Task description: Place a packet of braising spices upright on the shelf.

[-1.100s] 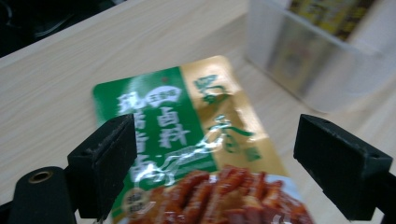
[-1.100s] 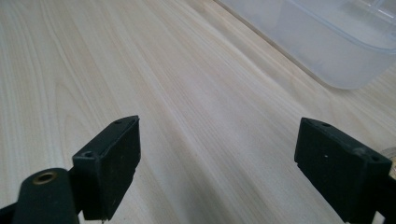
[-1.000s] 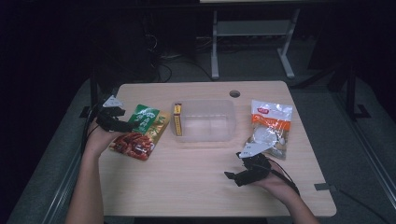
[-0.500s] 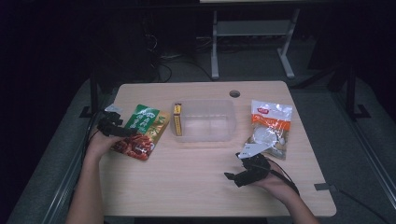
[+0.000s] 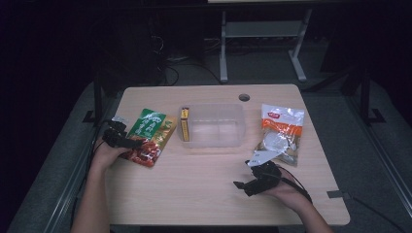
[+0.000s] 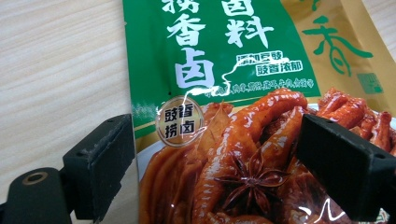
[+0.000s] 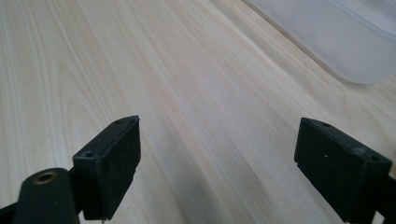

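- A clear plastic tub [image 5: 217,126] sat mid-counter [image 5: 194,194], a yellow box [image 5: 184,124] standing against its left wall.
- The green sauce packet [image 6: 243,107] bore white Chinese writing above pictured braised meat, lying at the counter's left edge.
- The left claw [image 6: 215,172] gaped wide astride the packet, gripping nothing.
- The right claw [image 7: 233,163] gaped over bare wood.

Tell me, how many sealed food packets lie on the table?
2: the green and red packet at the left gripper, and the white and orange packet right of the clear container.
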Tool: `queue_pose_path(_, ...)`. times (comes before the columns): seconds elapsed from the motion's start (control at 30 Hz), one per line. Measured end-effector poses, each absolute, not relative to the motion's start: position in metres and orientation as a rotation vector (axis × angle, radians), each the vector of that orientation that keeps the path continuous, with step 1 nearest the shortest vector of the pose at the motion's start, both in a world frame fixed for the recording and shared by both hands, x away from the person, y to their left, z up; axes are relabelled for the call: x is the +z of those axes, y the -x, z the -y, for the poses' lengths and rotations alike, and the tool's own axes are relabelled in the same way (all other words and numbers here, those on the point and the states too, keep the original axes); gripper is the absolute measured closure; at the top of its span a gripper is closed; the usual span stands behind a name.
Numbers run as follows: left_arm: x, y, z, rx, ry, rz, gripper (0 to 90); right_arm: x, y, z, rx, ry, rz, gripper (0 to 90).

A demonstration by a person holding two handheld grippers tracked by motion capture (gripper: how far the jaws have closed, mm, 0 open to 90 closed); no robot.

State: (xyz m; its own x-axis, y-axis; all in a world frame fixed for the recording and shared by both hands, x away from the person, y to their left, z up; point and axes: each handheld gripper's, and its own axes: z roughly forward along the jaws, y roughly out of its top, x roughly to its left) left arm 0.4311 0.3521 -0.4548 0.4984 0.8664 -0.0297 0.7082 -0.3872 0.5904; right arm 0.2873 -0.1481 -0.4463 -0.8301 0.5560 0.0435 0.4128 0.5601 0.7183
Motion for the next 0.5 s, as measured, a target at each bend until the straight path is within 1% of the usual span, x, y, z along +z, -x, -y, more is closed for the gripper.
queue_pose_path(0.1,-0.4555,-0.4313,-0.3533,0.378,-2.2,-1.294,10.7,-0.4463,-0.2872,0.1482,1.13,-0.822,-2.601,14.2)
queue_pose_path(0.13,-0.458,-0.4305,-0.3552,0.361,-2.169,-1.311,10.7,-0.4462,-0.2874,0.1483,1.129,-0.823,-2.601,14.2)
queue_pose_path(0.27,-0.4607,-0.429,-0.3575,0.341,-2.134,-1.331,10.6,-0.4466,-0.2874,0.1481,1.126,-0.824,-2.604,14.2)
queue_pose_path(0.5,-0.4607,-0.4272,-0.3558,0.358,-2.152,-1.32,11.5,-0.4477,-0.2875,0.147,1.117,-0.82,-2.612,14.2)
